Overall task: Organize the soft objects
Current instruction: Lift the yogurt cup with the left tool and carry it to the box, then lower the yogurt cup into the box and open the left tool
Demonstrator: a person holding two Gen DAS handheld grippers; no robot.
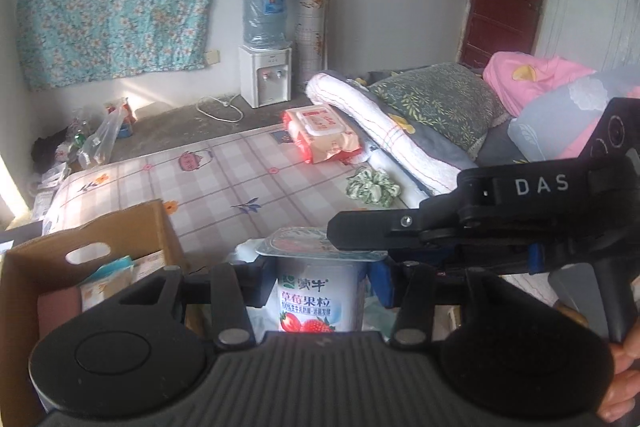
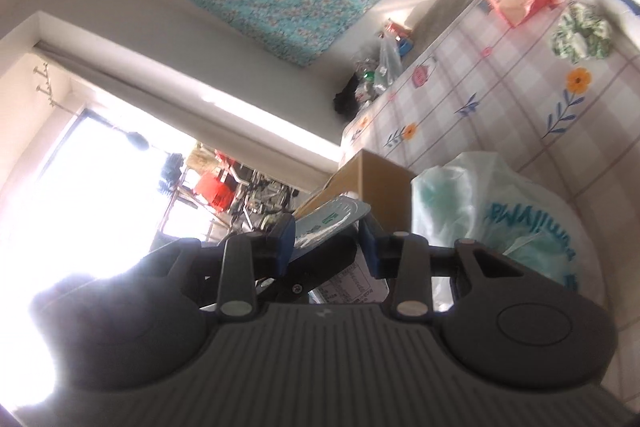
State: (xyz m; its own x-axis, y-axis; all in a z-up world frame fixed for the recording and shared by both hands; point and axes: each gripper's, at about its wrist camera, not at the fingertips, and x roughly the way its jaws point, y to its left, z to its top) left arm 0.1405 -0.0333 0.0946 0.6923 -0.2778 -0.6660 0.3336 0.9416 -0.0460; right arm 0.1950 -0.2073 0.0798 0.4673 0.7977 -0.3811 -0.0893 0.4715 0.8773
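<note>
Standing upright with its long axis vertical, the yogurt cup sat pinched between the blue fingers of the left gripper, its strawberry label facing the camera and its foil lid on top. The right gripper reached in from the right side, one black finger lying across the lid's rim. In the right wrist view that gripper had its fingers closed on the lid's edge, the cup tilted between them. The cup hung above the near edge of the bed, between a cardboard box just to the left and a pale plastic bag just to the right. Farther up the checked sheet lay a green scrunchie and a pack of wipes, well apart from the cup, with bare sheet between. Folded bedding lined the bed's right side.
</note>
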